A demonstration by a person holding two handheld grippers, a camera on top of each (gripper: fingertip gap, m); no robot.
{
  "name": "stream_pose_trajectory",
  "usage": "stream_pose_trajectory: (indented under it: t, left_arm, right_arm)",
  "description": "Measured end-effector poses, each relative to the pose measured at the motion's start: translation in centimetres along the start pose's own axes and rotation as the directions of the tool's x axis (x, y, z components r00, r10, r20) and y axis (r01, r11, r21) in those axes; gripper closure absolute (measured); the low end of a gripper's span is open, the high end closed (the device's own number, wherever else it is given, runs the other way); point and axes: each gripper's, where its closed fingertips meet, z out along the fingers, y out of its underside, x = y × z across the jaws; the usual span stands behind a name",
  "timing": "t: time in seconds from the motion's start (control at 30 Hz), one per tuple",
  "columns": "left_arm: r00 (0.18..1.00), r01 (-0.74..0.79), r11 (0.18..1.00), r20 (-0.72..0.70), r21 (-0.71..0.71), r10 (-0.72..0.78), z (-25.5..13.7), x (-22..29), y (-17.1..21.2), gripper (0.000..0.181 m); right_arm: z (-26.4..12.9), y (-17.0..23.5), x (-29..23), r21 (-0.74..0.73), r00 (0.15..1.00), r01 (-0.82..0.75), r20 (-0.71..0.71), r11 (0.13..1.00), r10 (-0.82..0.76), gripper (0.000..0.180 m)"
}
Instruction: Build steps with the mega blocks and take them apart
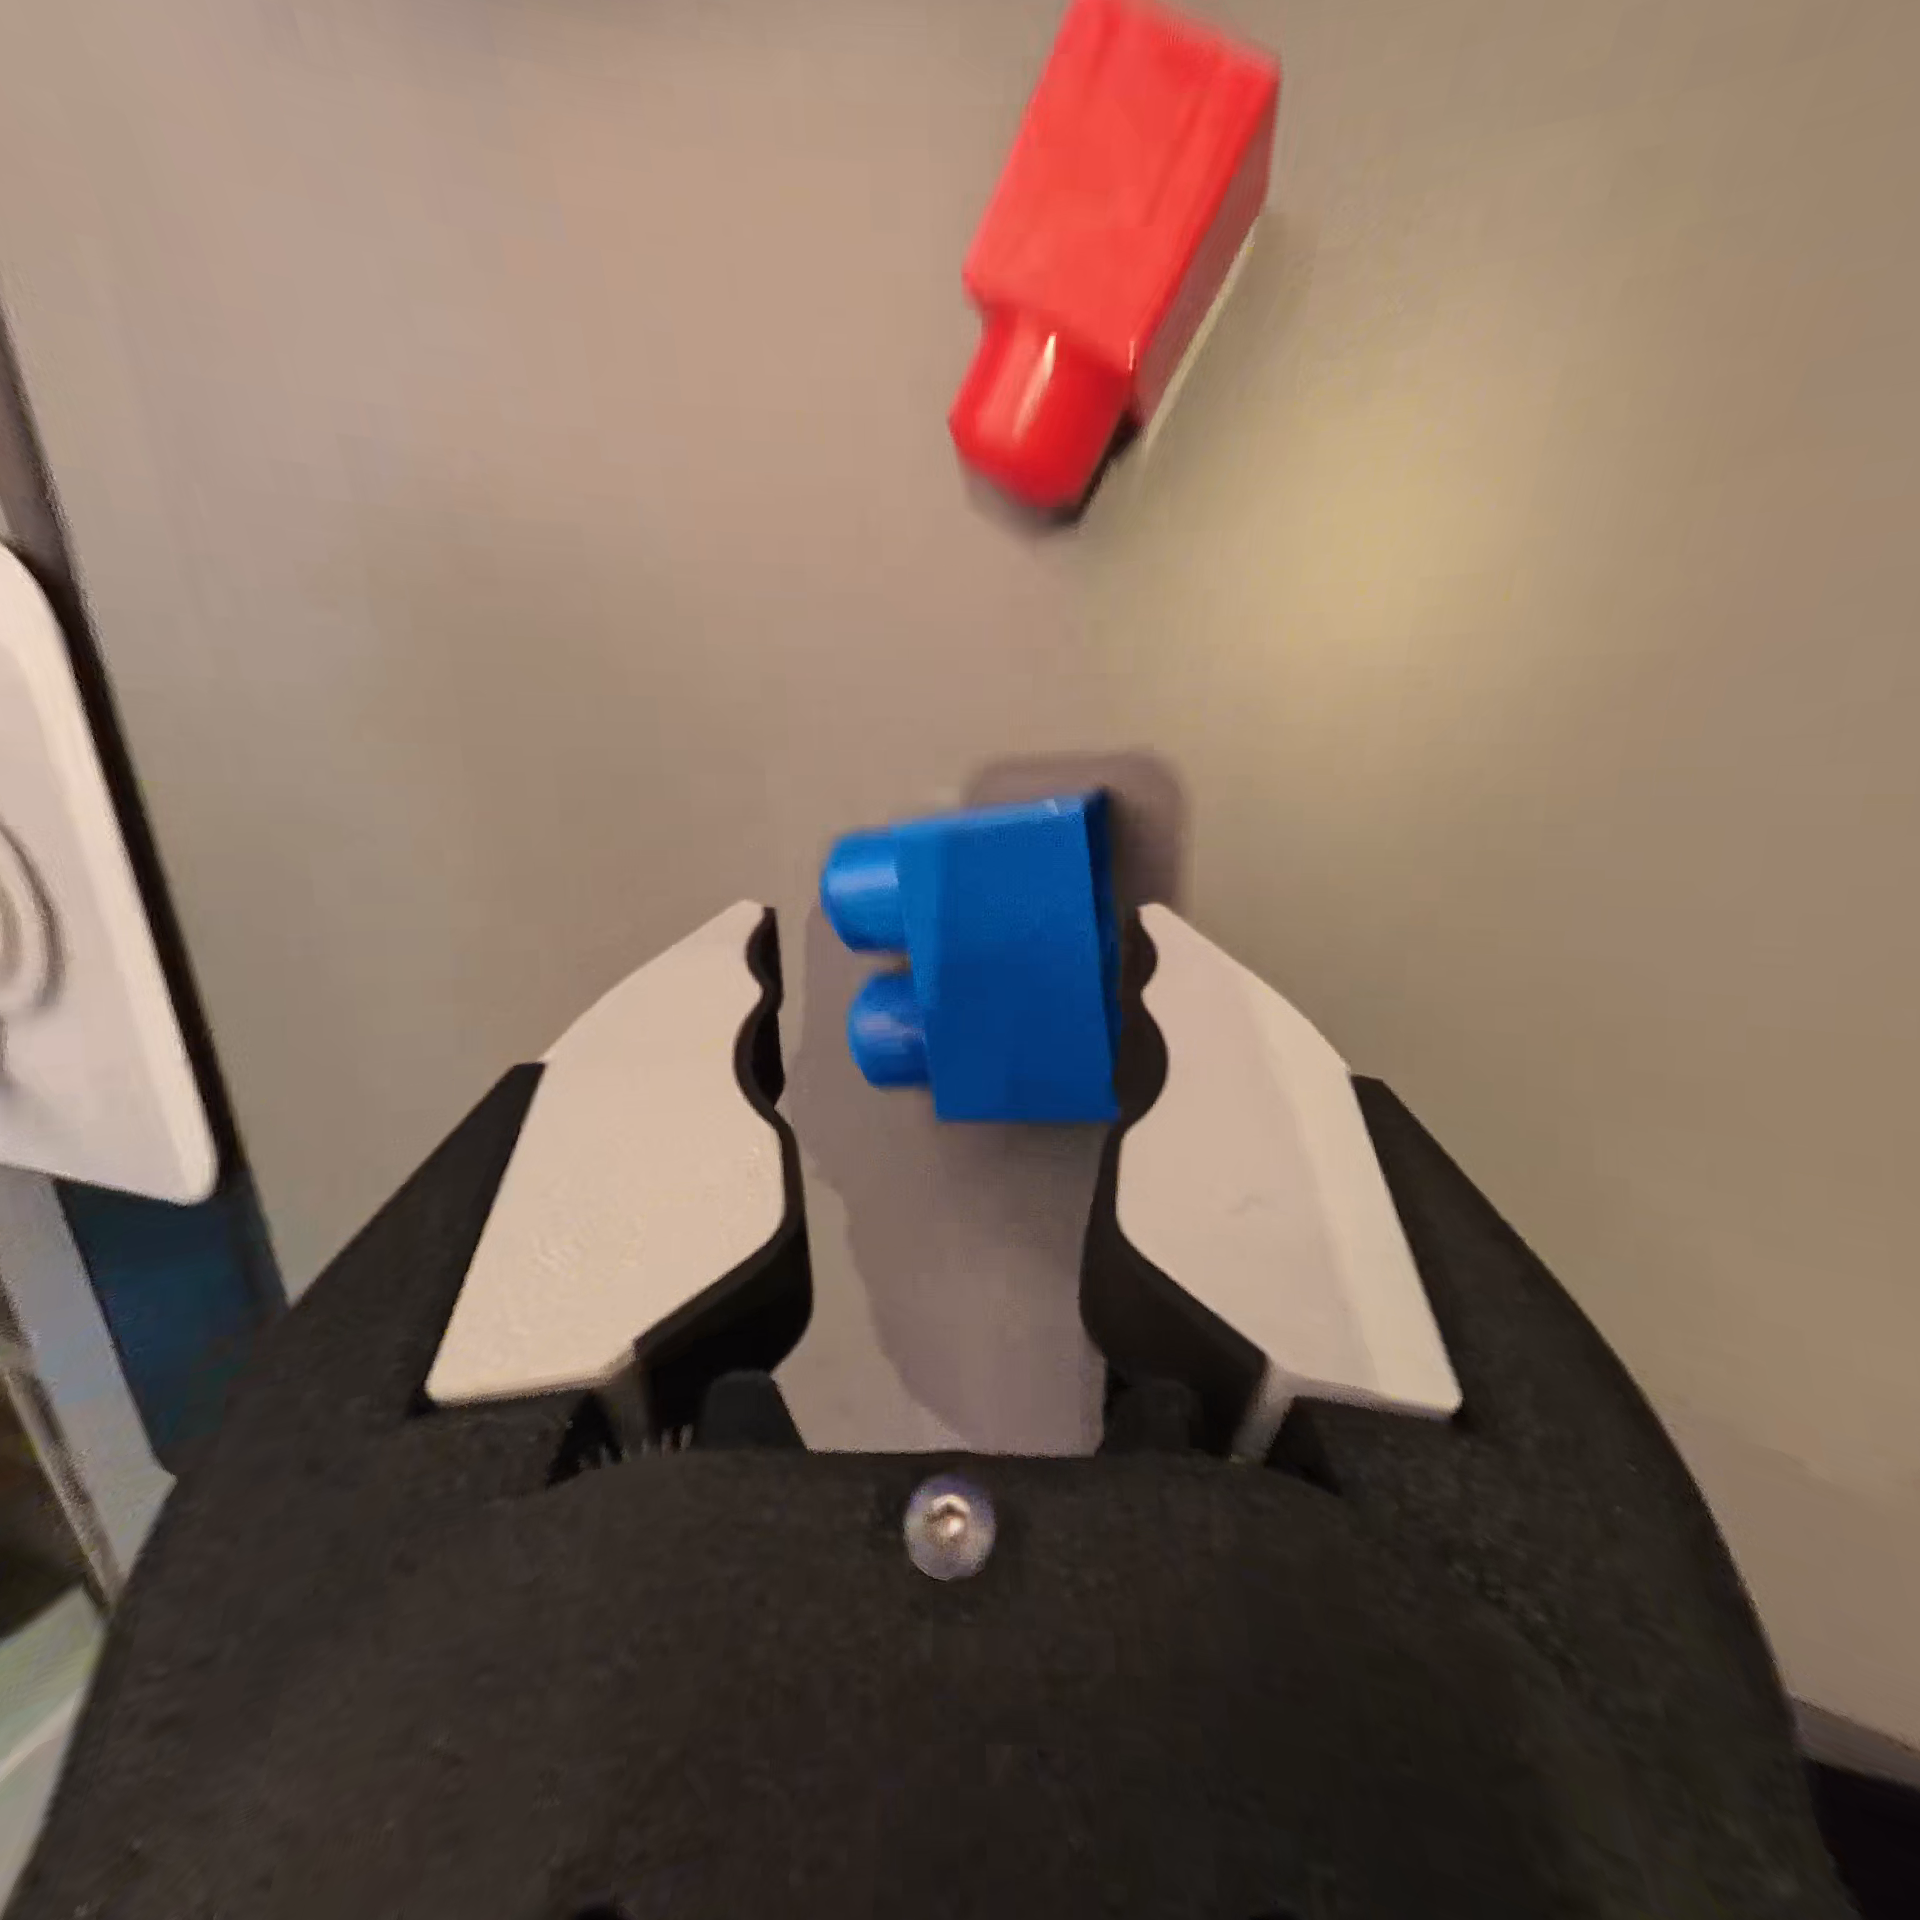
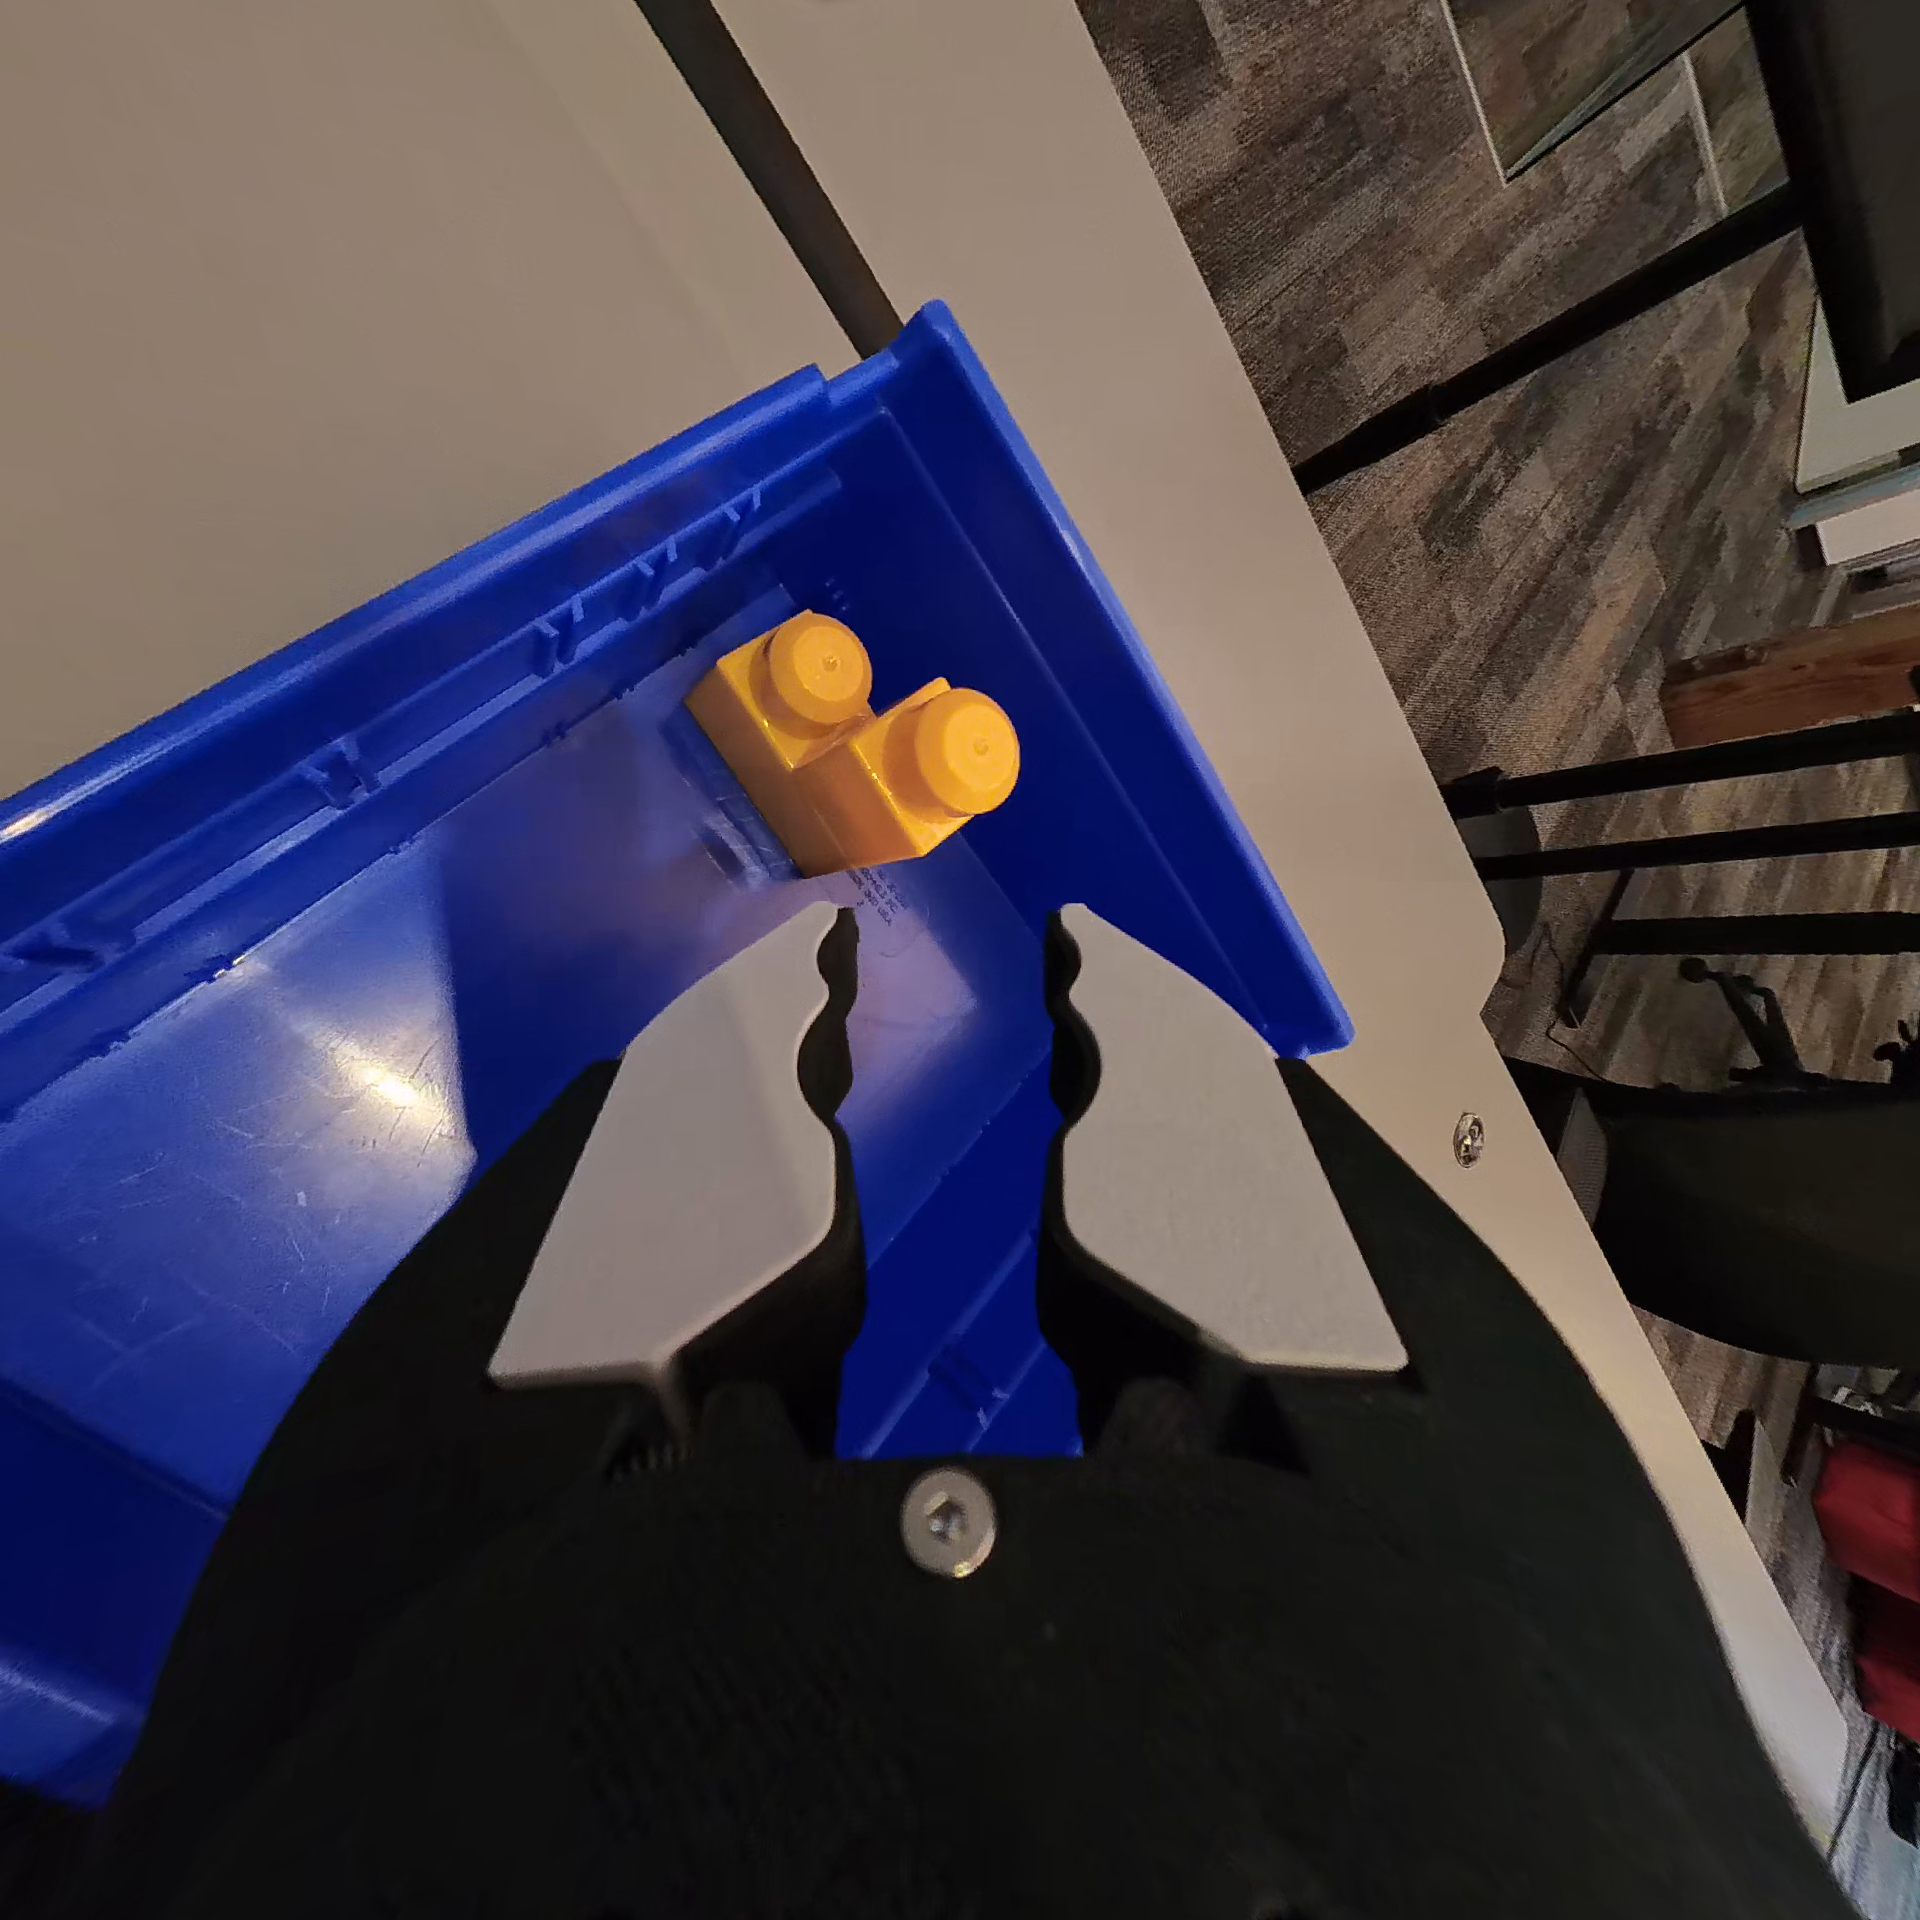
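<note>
- The left tool (image 1: 951, 925) is spread wide, with a blue block (image 1: 1013, 961) lying between its fingertips. The block's flat underside sits close against the right-hand finger, though contact is hard to judge; a clear gap separates its two studs from the left-hand finger. It is not clamped.
- That blue block lies on its side on the bench (image 1: 520, 416), studs pointing left.
- A red block (image 1: 1117, 239) lies farther ahead on the bench, well apart from the blue one, tipped over with one rounded stud showing toward the camera. It is blurred, and its far end is cut off by the top edge of the frame.
- The right tool (image 2: 951, 914) is released and holds nothing, its fingers parted over the inside of a blue bin (image 2: 312, 1143).
- A yellow block (image 2: 831, 748) sits in the bin's far corner, just beyond the fingertips and not touching them, with two round studs facing the camera.
- The bin is glossy, scuffed plastic with ribbed walls; its left part runs out of frame and the tool body hides its near side.
- Both tools have black textured bodies, pale grey finger plates and wavy black inner pads.
- A white object (image 1: 73, 883) at the left edge of the left wrist view is cut off and unclear.
</note>
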Motion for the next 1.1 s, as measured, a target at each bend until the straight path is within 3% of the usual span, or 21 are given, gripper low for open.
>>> stream_pose_trajectory:
  t: [0.17,0.37,0.47,0.63,0.73,0.83,0.93,1.0,1.1]
  left_arm:
    - [0.991,0.131,0.991,-0.023,-0.032,-0.132,1.3,0.2,2.6,0.097]
    - [0.972,0.213,0.975,-0.082,-0.064,-0.218,2.6,0.7,3.7,0.116]
    - [0.966,0.241,0.967,-0.076,-0.078,-0.247,2.6,0.3,3.9,0.116]
    - [0.962,0.272,0.96,0.006,-0.067,-0.272,1.8,-0.8,4.3,0.117]
    - [0.954,0.282,0.959,0.099,0.018,-0.282,-0.4,-2.3,3.5,0.117]
    - [0.941,0.286,0.951,0.156,0.114,-0.301,-3.2,-3.0,2.4,0.117]
    - [0.932,0.255,0.949,0.215,0.182,-0.292,-5.6,-3.1,1.1,0.117]
    - [0.925,0.226,0.955,0.266,0.193,-0.273,-6.7,-3.1,0.7,0.117]
    - [0.921,0.179,0.967,0.315,0.18,-0.229,-7.6,-2.8,0.2,0.117]
  right_arm:
    - [0.4,-0.1,-0.6,-0.022,1.0,0.03,0.007,0.999,-0.03,0.144]
    - [0.8,-0.1,-1.0,-0.031,0.999,0.04,0.024,0.999,-0.039,0.144]
    - [0.5,-0.5,-1.1,-0.022,0.999,0.009,0.046,1.0,-0.008,0.144]
    - [-1.6,-4.1,-2.5,0.128,0.974,-0.161,0.179,0.979,0.137,0.145]
    - [-3.1,-7.9,-4.7,0.22,0.934,-0.262,0.304,0.94,0.189,0.144]
    - [-5.1,-13.1,-9.2,0.281,0.809,-0.413,0.55,0.866,0.207,0.141]
    - [-7.7,-17.8,-14.8,0.212,0.534,-0.583,0.828,0.785,0.173,0.132]
    - [-8.8,-19.7,-17.9,0.117,0.348,-0.64,0.925,0.759,0.151,0.131]
    - [-8.3,-20.5,-21.3,0.046,0.28,-0.615,0.946,0.787,0.164,0.13]
